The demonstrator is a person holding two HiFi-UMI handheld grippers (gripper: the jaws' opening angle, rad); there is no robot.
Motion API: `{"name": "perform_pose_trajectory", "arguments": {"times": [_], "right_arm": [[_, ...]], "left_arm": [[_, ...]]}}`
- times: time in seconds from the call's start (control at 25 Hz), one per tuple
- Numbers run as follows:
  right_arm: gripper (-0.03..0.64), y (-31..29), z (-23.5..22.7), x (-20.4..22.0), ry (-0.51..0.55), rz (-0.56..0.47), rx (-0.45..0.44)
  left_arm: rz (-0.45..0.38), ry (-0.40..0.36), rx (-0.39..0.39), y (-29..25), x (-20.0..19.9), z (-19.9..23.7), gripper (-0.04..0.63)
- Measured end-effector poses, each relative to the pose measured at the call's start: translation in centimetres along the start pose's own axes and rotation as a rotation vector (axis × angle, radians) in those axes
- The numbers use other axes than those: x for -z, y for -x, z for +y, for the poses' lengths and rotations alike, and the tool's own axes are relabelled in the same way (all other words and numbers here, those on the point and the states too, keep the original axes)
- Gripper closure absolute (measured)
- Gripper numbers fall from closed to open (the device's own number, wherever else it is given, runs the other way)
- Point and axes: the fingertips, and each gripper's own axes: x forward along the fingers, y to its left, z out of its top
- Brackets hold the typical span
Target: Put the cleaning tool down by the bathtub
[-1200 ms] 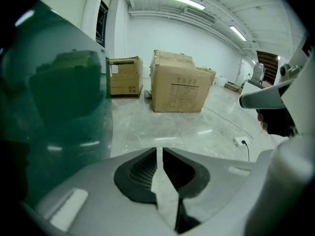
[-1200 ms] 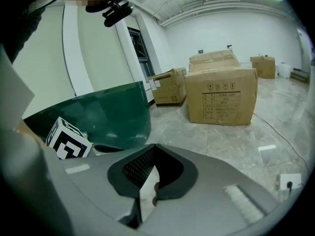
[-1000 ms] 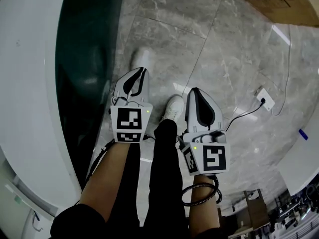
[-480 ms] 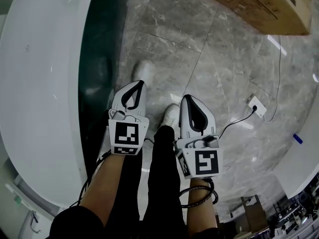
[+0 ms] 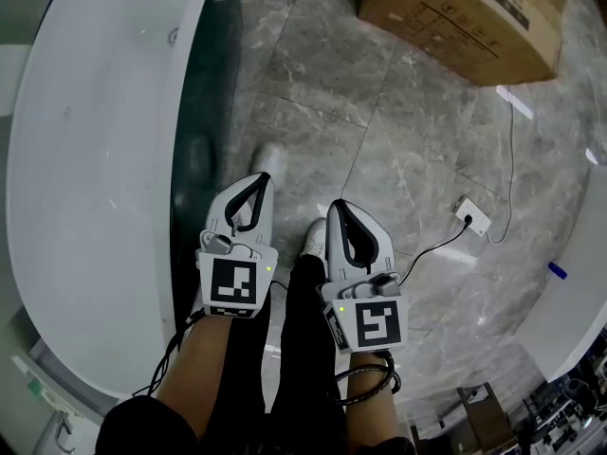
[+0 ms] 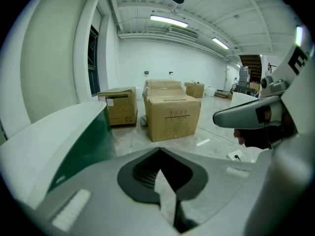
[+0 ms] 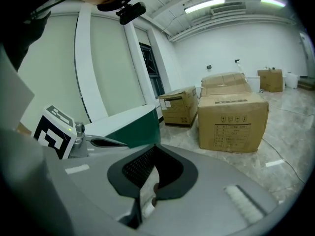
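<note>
the left hand-held gripper (image 5: 258,180) and right hand-held gripper (image 5: 340,207) sit low, side by side above the legs, probably idle, since neither carries anything: each has its jaws closed tip to tip on nothing. no cleaning tool shows in any view. the tub (image 5: 95,178), just left, is smooth, white and curved with a dark green side; the floor (image 5: 427,140) is glossy grey marble.

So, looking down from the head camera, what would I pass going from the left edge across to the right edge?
bathtub rim → left claw → right claw → white power socket lying on the floor → small blue object
</note>
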Motion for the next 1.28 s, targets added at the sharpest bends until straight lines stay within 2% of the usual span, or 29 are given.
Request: {"name": "perform_pose_trajectory", "arguments": {"times": [0.4,0.48,0.6,0.72,0.8,0.92,1.12,1.28], "right_arm": [[0.594,3.3,0.7,-4.5,0.036,-0.022,-0.001],[0.594,4.0,0.9,-5.5,0.038,-0.030,0.005],[0.594,4.8,1.3,-7.7,0.042,-0.068,0.010],[0.594,5.6,1.8,-9.9,0.048,-0.100,0.007],[0.594,6.3,2.1,-10.8,0.068,-0.092,-0.001],[0.594,7.0,3.0,-13.3,0.092,-0.122,-0.020],[0.594,8.6,4.0,-16.7,0.125,-0.145,-0.038],[0.594,9.8,4.2,-18.7,0.134,-0.147,-0.020]], "left_arm": [[-0.113,0.028,-0.014,4.3,-7.2,-0.1,0.595],[-0.114,0.023,-0.017,5.2,-8.1,-0.2,0.595],[-0.114,0.001,-0.016,6.2,-9.6,-0.5,0.595],[-0.153,-0.026,-0.017,7.2,-12.0,-0.7,0.595],[-0.179,-0.029,-0.021,8.0,-13.4,-0.8,0.595],[-0.174,-0.030,-0.022,8.9,-14.5,-1.2,0.595],[-0.198,-0.112,0.013,10.7,-17.5,-2.6,0.595],[-0.220,-0.095,0.003,12.4,-19.2,-2.6,0.595]]}}
